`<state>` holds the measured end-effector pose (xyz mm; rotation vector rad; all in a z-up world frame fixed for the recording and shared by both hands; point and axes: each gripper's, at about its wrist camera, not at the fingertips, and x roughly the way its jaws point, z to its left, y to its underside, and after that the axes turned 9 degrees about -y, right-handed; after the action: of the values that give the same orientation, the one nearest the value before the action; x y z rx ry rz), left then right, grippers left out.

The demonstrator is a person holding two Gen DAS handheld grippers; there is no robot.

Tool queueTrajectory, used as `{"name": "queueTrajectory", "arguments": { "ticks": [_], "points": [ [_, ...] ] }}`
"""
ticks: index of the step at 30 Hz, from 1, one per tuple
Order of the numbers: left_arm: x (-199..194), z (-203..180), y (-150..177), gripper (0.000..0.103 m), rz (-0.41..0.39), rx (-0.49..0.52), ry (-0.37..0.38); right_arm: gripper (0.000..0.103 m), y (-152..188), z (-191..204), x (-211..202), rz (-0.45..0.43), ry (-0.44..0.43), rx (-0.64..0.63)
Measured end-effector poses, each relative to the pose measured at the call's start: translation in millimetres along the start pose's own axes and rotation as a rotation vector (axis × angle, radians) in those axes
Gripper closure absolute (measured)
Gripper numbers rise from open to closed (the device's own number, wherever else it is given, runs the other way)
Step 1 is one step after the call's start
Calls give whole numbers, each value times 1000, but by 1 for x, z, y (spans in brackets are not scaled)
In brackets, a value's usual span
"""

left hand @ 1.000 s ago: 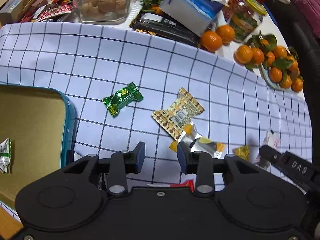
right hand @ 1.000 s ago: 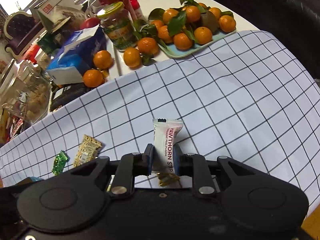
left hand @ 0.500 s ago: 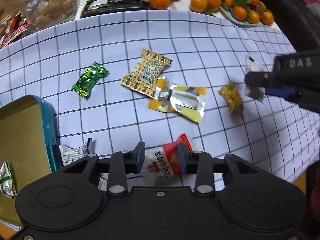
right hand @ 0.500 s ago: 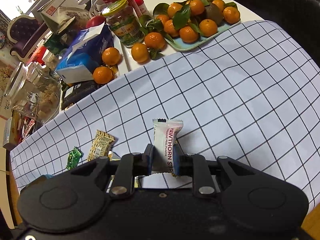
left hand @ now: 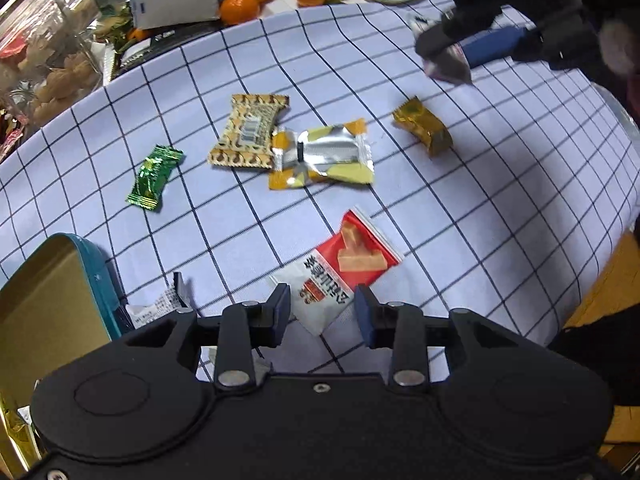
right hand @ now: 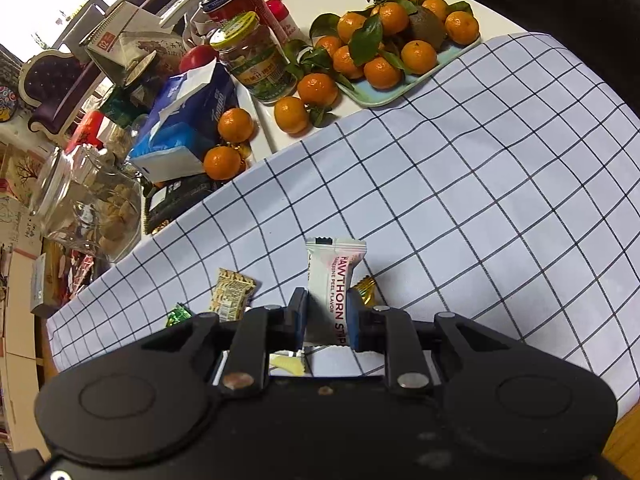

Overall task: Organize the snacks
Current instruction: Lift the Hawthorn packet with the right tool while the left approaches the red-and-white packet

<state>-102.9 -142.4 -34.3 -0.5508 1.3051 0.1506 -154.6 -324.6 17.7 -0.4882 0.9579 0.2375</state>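
My left gripper (left hand: 322, 314) is open, its jaws either side of the near end of a red and white snack packet (left hand: 340, 270) lying on the checked cloth. Beyond it lie a silver and yellow packet (left hand: 324, 156), a tan patterned packet (left hand: 248, 132), a green candy (left hand: 154, 176) and a gold candy (left hand: 422, 126). A teal tin (left hand: 52, 304) with a gold inside stands open at the left. My right gripper (right hand: 326, 322) is shut on a white hawthorn strip packet (right hand: 332, 280) and holds it above the cloth; it shows at the upper right of the left wrist view (left hand: 444, 56).
A white wrapper (left hand: 154, 308) lies beside the tin. Behind the cloth stand a tray of tangerines (right hand: 392, 44), loose tangerines (right hand: 236, 124), a blue tissue pack (right hand: 188, 120), a jar with a yellow lid (right hand: 256, 60) and a glass jar of snacks (right hand: 88, 204).
My left gripper has drawn back and swung, so the red and white packet now lies further out between its jaws. My right gripper has lifted, still holding the hawthorn strip.
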Motion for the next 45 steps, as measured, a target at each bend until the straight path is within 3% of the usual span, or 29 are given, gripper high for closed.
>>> {"name": "queueTrajectory", "arguments": {
  "ticks": [8, 15, 23, 29, 32, 40, 45],
  "points": [
    [10, -13, 10, 57, 25, 57, -81, 81, 1, -4, -4, -45, 63, -39],
    [15, -18, 4, 56, 21, 32, -104, 81, 3, -4, -1, -39, 58, -30],
    [22, -15, -5, 56, 35, -61, -62, 81, -2, -10, 0, -42, 65, -10],
    [23, -15, -11, 57, 50, -111, 39, 81, -3, -11, 0, -46, 63, 2],
    [18, -18, -11, 57, 31, -102, 78, 81, -3, -13, -1, -48, 63, 8],
    [3, -23, -20, 56, -99, -42, -24, 81, -7, -22, -7, -63, 64, 38],
    [14, -26, -25, 56, -104, -26, -20, 81, -5, -27, -9, -59, 65, 47]
  ]
}}
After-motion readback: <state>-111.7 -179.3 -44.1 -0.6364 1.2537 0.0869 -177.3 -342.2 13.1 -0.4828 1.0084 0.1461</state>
